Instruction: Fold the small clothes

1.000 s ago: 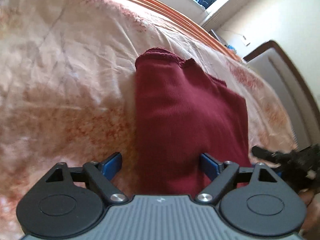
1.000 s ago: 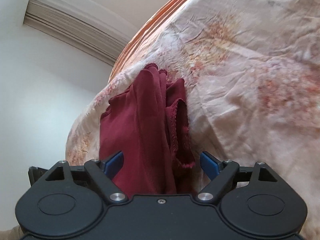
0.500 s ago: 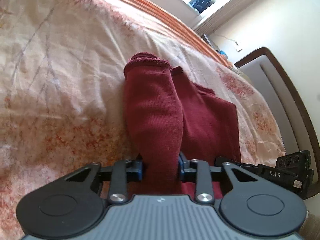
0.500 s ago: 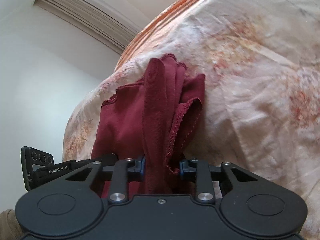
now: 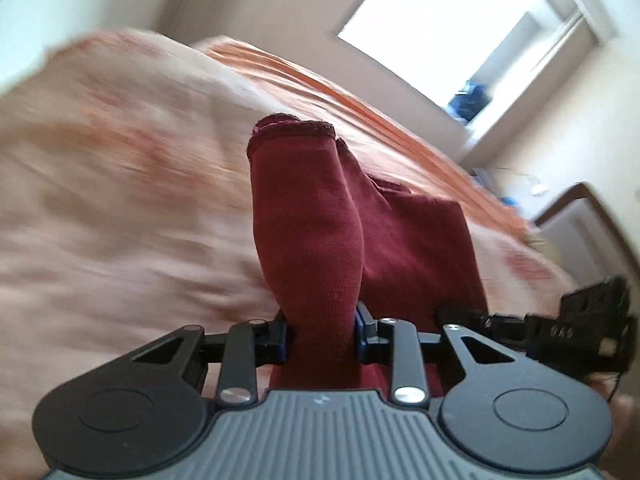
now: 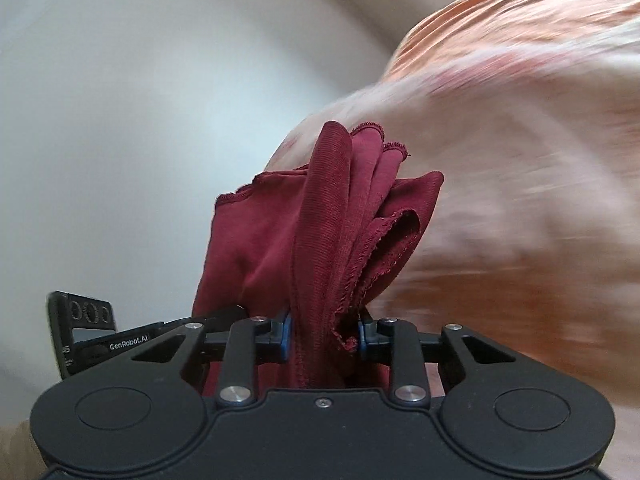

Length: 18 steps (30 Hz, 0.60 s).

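Note:
A dark red knitted garment (image 5: 320, 220) is bunched between the blue pads of my left gripper (image 5: 322, 334), which is shut on it. The cloth rises off the blurred peach bedspread (image 5: 120, 208) and spreads to the right, where my right gripper's body (image 5: 576, 332) shows at the edge. In the right wrist view the same red garment (image 6: 332, 232) is pinched in several folds with frayed hems, my right gripper (image 6: 324, 334) shut on it. The left gripper's body (image 6: 88, 332) sits low at the left there.
The bed carries an orange striped band (image 5: 360, 104) along its far side. A bright window (image 5: 452, 28) with a blue object (image 5: 470, 98) on its sill lies beyond. A dark-framed headboard (image 5: 588, 224) stands at the right. A pale wall (image 6: 140, 120) fills the right wrist view's left.
Both grippers went from open around the garment to shut on it, then lifted it off the bed. The bedspread is now blurred and more wall and window show.

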Available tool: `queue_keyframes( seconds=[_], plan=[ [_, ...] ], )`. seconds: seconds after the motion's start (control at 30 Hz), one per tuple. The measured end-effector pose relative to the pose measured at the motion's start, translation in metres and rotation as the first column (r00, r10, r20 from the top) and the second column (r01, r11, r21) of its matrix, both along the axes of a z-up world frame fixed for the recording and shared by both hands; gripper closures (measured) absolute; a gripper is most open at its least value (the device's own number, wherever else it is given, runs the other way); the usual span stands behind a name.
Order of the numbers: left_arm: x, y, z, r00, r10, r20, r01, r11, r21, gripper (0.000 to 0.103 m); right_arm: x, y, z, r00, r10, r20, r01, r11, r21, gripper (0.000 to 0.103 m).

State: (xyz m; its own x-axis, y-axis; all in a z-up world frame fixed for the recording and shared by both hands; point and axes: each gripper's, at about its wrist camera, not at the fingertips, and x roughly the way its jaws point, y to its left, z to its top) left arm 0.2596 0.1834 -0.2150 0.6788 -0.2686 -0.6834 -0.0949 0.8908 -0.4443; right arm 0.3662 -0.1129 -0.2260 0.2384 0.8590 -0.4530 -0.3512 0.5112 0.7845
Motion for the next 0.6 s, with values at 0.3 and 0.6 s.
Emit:
queue_keyframes(
  seconds=[0.3,0.6],
  plan=[
    [-0.003,0.059,-0.049,0.986,0.126,-0.105,-0.110,0.982,0.153,0.019,0.010,0.074,-0.066,0.993,-0.026,-0.113,0.008,0.988,-0.155,0.045],
    [-0.076,0.060,-0.029,0.974,0.176,-0.143,-0.166,0.983,0.083,0.016,-0.065,0.026,0.006,0.997,-0.061,0.051,0.075,0.942,-0.328,0.022]
  ],
)
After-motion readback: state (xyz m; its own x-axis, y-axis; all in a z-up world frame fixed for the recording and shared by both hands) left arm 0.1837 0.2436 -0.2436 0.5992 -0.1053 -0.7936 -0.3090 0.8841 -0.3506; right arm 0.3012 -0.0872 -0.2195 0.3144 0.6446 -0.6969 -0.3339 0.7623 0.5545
